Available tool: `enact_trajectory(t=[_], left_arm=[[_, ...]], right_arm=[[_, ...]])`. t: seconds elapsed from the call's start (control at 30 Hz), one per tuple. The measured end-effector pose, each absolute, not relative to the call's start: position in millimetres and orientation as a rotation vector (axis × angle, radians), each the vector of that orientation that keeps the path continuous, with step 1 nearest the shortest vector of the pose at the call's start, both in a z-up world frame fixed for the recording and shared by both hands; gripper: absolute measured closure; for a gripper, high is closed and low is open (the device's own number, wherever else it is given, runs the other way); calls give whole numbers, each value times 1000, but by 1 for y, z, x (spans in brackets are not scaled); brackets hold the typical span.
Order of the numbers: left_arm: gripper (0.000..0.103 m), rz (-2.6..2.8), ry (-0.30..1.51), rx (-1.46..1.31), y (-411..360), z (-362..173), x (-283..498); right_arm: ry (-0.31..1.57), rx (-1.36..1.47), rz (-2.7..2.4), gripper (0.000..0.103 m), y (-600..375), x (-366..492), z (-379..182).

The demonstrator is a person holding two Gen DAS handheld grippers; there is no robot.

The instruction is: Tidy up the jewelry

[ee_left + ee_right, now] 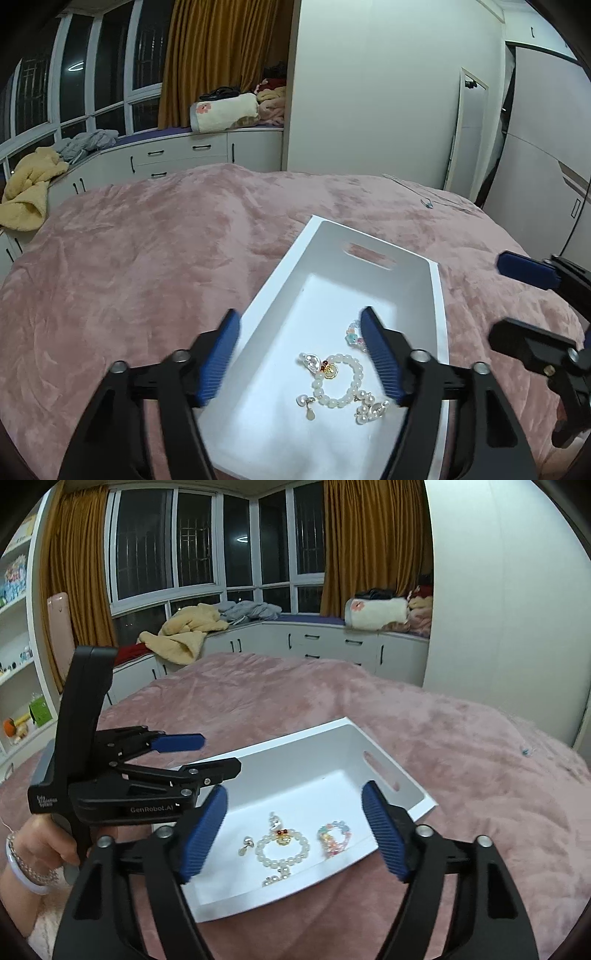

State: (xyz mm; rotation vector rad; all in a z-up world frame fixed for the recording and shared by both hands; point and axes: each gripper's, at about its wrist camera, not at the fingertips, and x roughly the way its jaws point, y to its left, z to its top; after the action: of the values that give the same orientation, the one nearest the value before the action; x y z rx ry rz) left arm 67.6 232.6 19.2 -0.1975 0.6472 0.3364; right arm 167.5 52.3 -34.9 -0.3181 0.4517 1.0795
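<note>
Both grippers, left (pixel 299 354) and right (pixel 295 830), gape empty over white tray (pixel 391 746) mid-frame; risk: pearl bracelet (pixel 281 851) touches earrings, so pinch may snag neighbours.

White tray (pixel 354 738), pink blanket (pixel 147 240), cream pearl bracelet (pixel 282 851) (pastel one (pixel 334 836) beside), mustard curtains (pixel 369 546)

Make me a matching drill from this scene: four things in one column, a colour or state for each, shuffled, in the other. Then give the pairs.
Things
1. pearl bracelet
2. pastel bead bracelet
3. tray
4. left gripper

Descriptions
A. open, hanging over the jewelry
B. white, with a slot handle cut in its end wall
C. cream beads with a gold and red charm
D. mixed pink, blue and yellow beads

Pairs: 1-C, 2-D, 3-B, 4-A
</note>
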Motion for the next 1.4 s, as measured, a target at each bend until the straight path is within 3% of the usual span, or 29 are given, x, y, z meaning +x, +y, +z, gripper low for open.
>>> enact_trajectory(t=[0.17,0.47,1.4], left_arm=[[17,349,617,-235,229,27,62],[3,427,550,-168,208,41,50],[3,448,602,-80,200,-6,36]], right_arm=[[467,-290,1055,8,41,164,-30],[470,-277,946,5,18,147,-30],[476,-310,877,5,20,116,-75]])
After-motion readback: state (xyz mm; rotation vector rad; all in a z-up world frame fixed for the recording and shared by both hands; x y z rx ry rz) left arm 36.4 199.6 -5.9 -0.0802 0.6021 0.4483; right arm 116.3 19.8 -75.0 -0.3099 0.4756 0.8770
